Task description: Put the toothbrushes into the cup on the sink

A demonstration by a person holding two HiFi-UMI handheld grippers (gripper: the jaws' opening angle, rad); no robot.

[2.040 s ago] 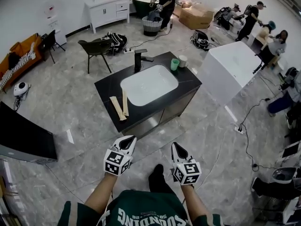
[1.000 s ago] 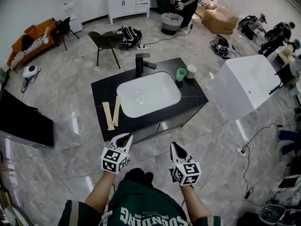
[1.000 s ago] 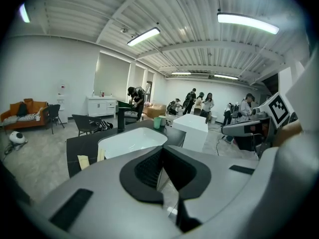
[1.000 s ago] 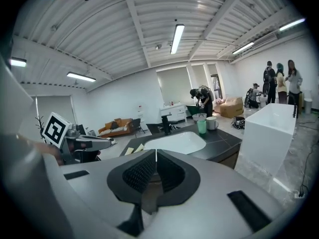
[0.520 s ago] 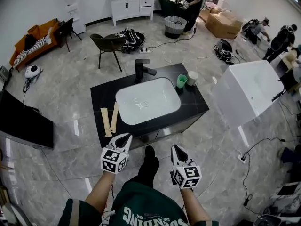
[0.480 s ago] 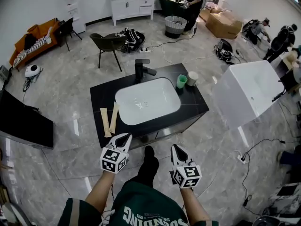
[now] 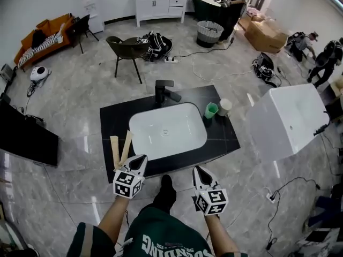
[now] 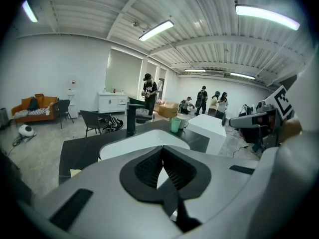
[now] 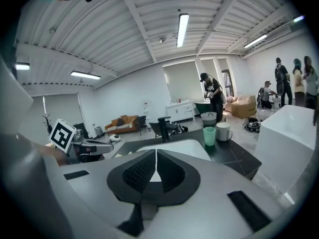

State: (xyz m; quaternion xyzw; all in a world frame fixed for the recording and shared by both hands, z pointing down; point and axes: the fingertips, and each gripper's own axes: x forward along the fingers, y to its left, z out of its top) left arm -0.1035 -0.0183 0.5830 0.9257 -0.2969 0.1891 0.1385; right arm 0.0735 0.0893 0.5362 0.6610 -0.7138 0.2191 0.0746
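Two toothbrushes [image 7: 121, 148], long and tan, lie on the left end of the black counter [image 7: 110, 123], to the left of the white basin [image 7: 167, 130]. They sit close together in a narrow V that converges toward the counter's near edge. The green cup [image 7: 211, 110] stands on the far right part of the counter, just beside the basin's right corner and well apart from the toothbrushes, with a white mug [image 7: 225, 106] just to its right. A black faucet [image 7: 163, 91] rises behind the basin.

The person stands at the counter's near side with both grippers held out in front of the body. The left gripper [image 7: 140, 158] points toward the counter's near edge, its tip near the closest ends of the toothbrushes. In the left gripper view the jaws are pressed together with nothing between them, and the basin and green cup [image 8: 175, 124] show beyond. The right gripper [image 7: 197, 169] is held level with the left one, nearer the counter's right half. The right gripper view shows its jaws also closed and empty, with the faucet [image 9: 163, 127], cup [image 9: 209, 135] and mug [image 9: 224, 131] ahead.

Beyond the counter stand a dark chair [image 7: 126, 50] and a white cabinet [image 7: 161, 4]; a large white tub [image 7: 286, 122] is off to the right
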